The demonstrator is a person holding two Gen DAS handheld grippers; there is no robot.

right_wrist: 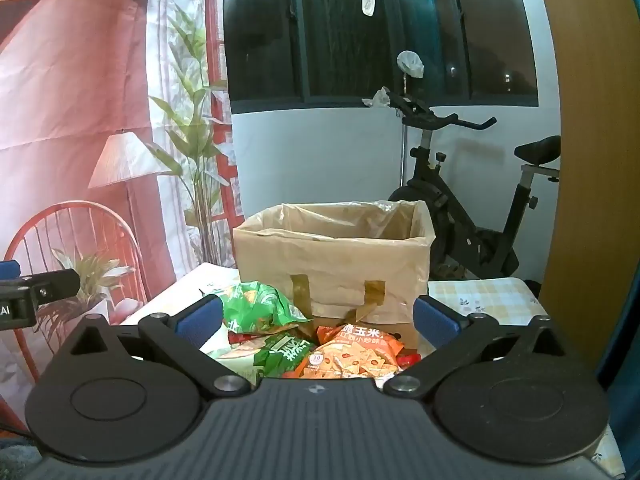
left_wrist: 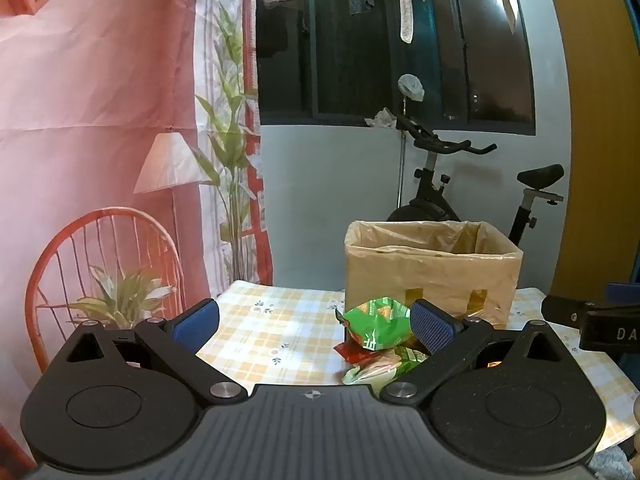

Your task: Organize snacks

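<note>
A checked tablecloth [left_wrist: 264, 332] covers the table; behind it stand a printed backdrop [left_wrist: 100, 120], a dark window [left_wrist: 400, 60] and an exercise bike [right_wrist: 460, 208]. At twelve o'clock on the table sits the plastic-lined cardboard box [right_wrist: 336, 264], and the snack packets [right_wrist: 320, 344] lie heaped against its near face, at about six o'clock from it. The left gripper [left_wrist: 316, 322] hovers spread wide, empty, packets at its two o'clock. The right gripper [right_wrist: 318, 320] hangs wide open right over the heap.

Green, orange snack packets [right_wrist: 320, 344] heaped before open, plastic-lined cardboard box [right_wrist: 336, 264]
</note>
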